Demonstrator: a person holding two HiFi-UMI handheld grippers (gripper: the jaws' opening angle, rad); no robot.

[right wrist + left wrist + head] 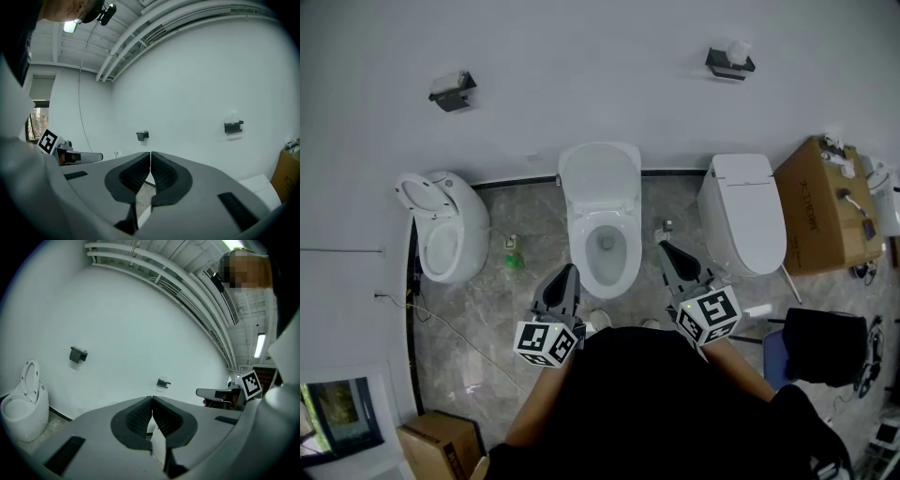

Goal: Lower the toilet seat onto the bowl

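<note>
Standing up: the white oval toilet seat (pixel 600 176) is in the top middle of the head view. It leans back on the white wall (pixel 600 56) and is not down yet.
Bowl: the white toilet bowl (pixel 606 251) is open, just under the raised seat, in the middle of the frame.
Left gripper: the grey left gripper (pixel 569 272) is at the lower left of the bowl. Its fingers are pressed tight together with nothing between them (pixel 152 401).
Right gripper: the grey right gripper (pixel 665 247) is at the lower right of the bowl. Its fingers are clenched too, and it holds nothing (pixel 150 157).
Left side: a round white toilet (pixel 445 230) has its seat up.
Right side: a white toilet with a closed lid (pixel 746 211) is next to a brown cardboard box (pixel 817 202).
Floor: a small green bottle (pixel 514 256) stands on the grey stone floor (pixel 497 328), between the left toilet and the middle one.
Wall: two black holders (pixel 452 91) (pixel 729 62) hang high up.
</note>
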